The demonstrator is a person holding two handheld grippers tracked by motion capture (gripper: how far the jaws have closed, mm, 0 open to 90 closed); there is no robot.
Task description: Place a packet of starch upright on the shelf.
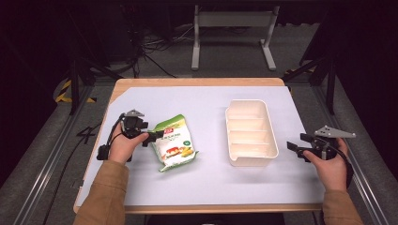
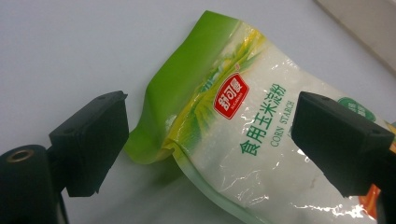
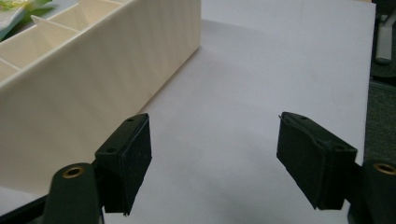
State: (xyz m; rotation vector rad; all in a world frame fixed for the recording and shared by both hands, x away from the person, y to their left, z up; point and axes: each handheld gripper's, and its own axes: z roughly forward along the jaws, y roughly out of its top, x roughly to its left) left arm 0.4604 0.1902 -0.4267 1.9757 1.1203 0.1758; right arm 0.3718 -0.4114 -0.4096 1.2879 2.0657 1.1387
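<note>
The corn starch bag (image 1: 174,143) lies flat on the table's left half, long axis running roughly 11 to 5 o'clock. The left gripper (image 1: 151,136) sits right at its 9 o'clock edge, jaws wide open around the green top, nothing pinched yet. The right gripper (image 1: 295,146), open and empty, is way off past the tray (image 1: 250,132).

On the table (image 1: 206,187) there was one corn starch bag (image 1: 174,143) at left and one cream tray (image 1: 233,140) of four compartments at right.
</note>
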